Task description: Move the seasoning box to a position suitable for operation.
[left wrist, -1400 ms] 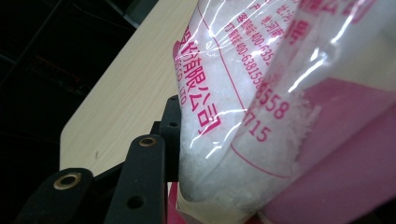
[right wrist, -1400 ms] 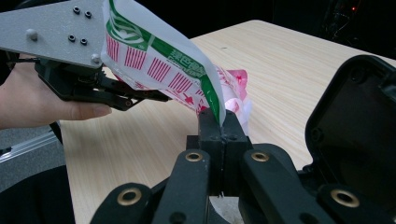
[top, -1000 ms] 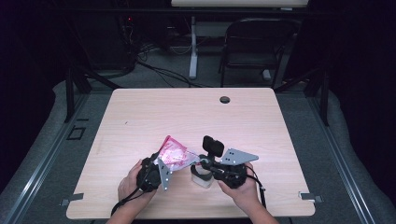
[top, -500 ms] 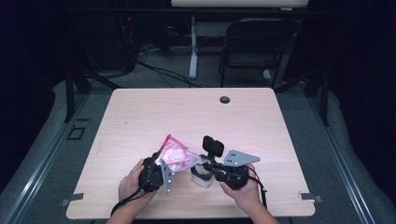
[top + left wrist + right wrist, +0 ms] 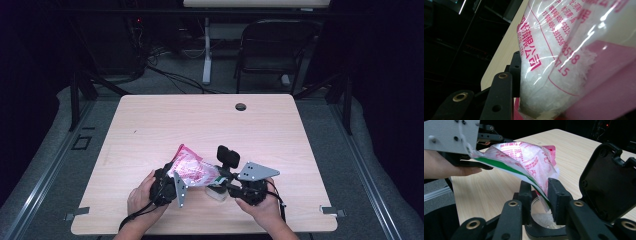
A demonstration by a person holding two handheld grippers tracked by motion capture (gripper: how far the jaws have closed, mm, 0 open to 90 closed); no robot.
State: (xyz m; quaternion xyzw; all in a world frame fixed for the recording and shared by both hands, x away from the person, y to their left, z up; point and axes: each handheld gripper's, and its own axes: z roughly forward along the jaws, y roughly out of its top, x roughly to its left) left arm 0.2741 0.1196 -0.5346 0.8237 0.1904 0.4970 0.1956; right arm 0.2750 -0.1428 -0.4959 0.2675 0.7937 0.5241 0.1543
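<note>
A clear and pink plastic bag (image 5: 192,172) of white crystals, printed in red, hangs tilted between my two grippers near the table's front edge. My left gripper (image 5: 172,182) is shut on its upper end; one finger (image 5: 501,95) presses against the bag (image 5: 564,50). My right gripper (image 5: 540,197) has just been opening its jaws. The bag's lower corner (image 5: 541,192) still hangs in the gap between them, with slack on one side. Under that corner stands a small clear cup (image 5: 544,220) holding white grains, which also shows in the high view (image 5: 217,194).
A light wooden table (image 5: 210,125) has a round cable hole (image 5: 240,106) at its far edge. A black flat block (image 5: 609,185) rides on my right gripper. A chair (image 5: 270,50) and cables lie on the floor beyond the table.
</note>
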